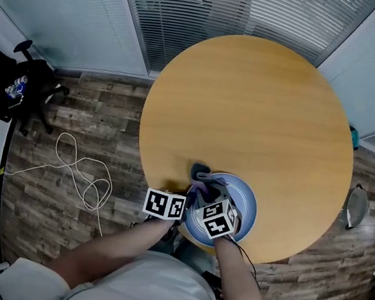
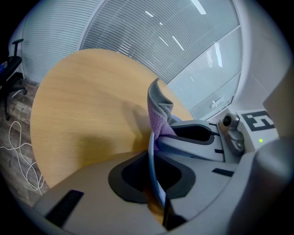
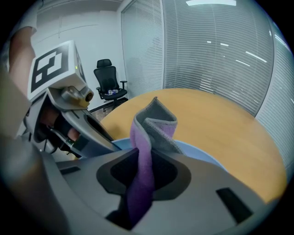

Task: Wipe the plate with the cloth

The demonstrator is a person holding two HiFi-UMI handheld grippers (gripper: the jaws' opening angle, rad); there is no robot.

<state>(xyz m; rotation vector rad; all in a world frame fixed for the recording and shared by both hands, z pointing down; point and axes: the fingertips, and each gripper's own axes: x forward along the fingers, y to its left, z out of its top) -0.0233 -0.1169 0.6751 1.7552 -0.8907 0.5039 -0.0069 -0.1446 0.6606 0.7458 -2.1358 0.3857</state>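
Grips the plate (image 2: 150, 156) by its near rim with the left tool (image 2: 155, 183), jaws almost together on the thin blue edge; pinches the cloth (image 3: 154, 124) in the right tool (image 3: 140, 183), jaws clamped on one narrow purple fold, with the loose grey and purple end standing up just ahead of the tips, over the plate; keeps both tools crowded side by side at the near edge of the counter (image 1: 252, 107).

Probably risks losing the cloth on a firm stroke; holds only a thin twisted strand in the pinch, with most of the bulk free beyond the tips, so drag against the plate could pull it out.

Could also scrape hard tips on the plate instead of fabric, with so little cloth lying under the right tool; calls for a flatter approach and a lighter press.

Might twist the plate out of the left tool, held at a single spot on a slim rim; a sideways push from wiping could pivot it or slide it back toward the counter edge just behind both tools.

May knock one tool against the other, working so close over the same side of the plate.
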